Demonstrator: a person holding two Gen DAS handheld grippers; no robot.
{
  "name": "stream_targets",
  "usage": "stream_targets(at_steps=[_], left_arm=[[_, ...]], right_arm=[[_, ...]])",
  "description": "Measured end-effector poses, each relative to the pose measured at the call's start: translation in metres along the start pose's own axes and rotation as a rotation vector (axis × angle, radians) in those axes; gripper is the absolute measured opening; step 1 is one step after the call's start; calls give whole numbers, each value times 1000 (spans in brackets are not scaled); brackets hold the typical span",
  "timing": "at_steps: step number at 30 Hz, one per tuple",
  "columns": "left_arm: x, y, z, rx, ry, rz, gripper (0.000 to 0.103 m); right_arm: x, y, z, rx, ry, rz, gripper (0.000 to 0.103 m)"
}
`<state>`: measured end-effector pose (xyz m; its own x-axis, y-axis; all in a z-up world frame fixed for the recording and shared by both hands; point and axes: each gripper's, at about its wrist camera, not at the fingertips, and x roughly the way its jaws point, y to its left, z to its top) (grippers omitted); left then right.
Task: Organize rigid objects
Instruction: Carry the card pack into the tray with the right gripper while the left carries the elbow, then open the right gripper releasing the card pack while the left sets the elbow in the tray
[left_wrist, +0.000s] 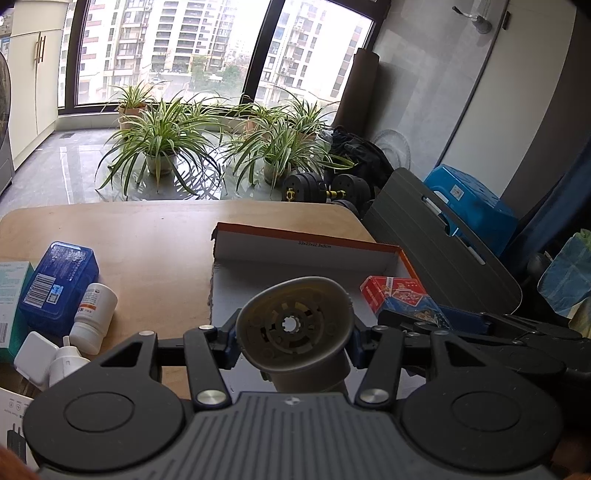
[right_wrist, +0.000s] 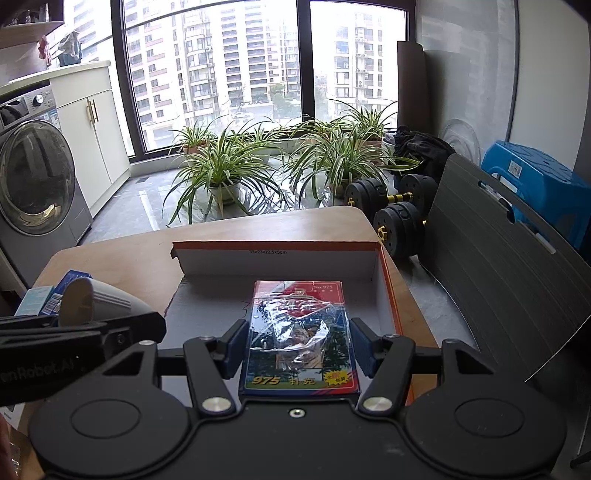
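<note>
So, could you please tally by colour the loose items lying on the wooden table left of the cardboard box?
Blue: 1, blue plastic case
Teal: 1, teal cardboard carton
White: 3, white pill bottle, white square charger, white plug adapter
Total: 5

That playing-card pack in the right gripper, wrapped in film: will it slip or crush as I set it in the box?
The playing-card pack looks like a stiff, flat box, so it probably won't crush. Its glossy, wrinkled film may let it slide between the right gripper pads. Laid flat in the cardboard box, it should neither roll nor tip.
</note>
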<state>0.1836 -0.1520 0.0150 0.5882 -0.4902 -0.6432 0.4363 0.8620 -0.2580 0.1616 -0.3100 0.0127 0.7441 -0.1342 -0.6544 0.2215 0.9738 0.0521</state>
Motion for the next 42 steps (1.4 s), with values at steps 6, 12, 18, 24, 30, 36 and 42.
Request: stream_targets(at_steps=[6,12,18,24,30,36,42], left_arm=[[5,2,3,1,1,4,54],[13,4,8,0,2,1,54],[20,4,10,8,6,3,54],[26,5,13,14,8,7,54],[32,7,15,18,14,4,54],[40,6,17,31,25,3,54],[51,4,19,38,41,2,54]], right_arm=[[3,0,2,-2,2,-1,71],[6,0,4,-2,4,-4,71],[10,0,6,-3,7,-4,71],[21,-5,10,0,11,-10,71],[28,-8,12,5,15,-14,71],[34,-9,13,10,22,-17,71],[40,-11,14,15,25,-30,71]])
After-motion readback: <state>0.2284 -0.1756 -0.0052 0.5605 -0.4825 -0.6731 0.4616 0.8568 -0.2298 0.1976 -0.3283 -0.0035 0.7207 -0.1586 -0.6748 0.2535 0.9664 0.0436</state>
